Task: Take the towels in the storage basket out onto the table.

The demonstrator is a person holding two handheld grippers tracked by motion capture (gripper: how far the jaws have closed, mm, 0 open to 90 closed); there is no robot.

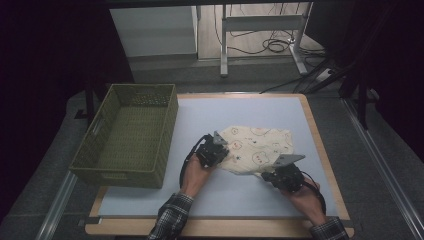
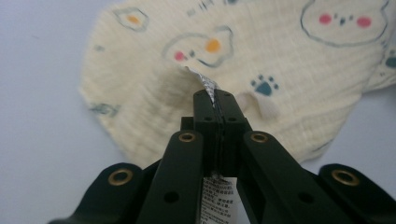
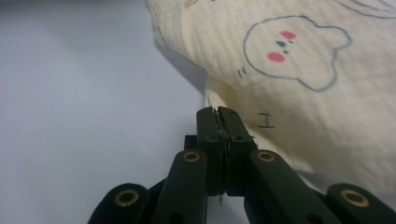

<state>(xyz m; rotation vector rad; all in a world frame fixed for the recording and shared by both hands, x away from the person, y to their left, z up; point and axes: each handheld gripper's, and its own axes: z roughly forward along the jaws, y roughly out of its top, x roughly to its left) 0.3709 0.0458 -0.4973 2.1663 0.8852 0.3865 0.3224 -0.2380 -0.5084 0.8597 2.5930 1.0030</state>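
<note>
step in hand: both grippers have taken hold of the cloth (image 1: 257, 148), a cream square printed with bear faces and paw marks, lying crumpled on the worktop (image 1: 200, 117). the left gripper (image 1: 216, 150) has its jaws closed on the cloth's care label (image 2: 205, 84), which sticks out past the jaw tips, with the cloth spread directly ahead of them and to both sides. the right gripper (image 1: 280, 172) has its jaws closed on a thin edge of the same cloth (image 3: 289, 79), a sliver of fabric caught between the tips; the bulk of the cloth rises ahead and to the right of those jaws, bare worktop to their left.

judgement: this reads as the pick-up stage of spreading or folding the cloth (possibly stowing it afterwards). the next move calls for lifting both holds together and drawing them apart to take out the creases, keeping the pull even; the label is a weak hold and may slip or tug only one layer.

edges and room: open worktop lies behind and to the outer side of each pair of jaws, ample for spreading. the woven basket (image 1: 131, 136) stands well to the outer side of the left jaws. the worktop's wooden rim (image 1: 320, 145) runs near the right gripper's outer side, so outward travel there is the tighter limit.
</note>
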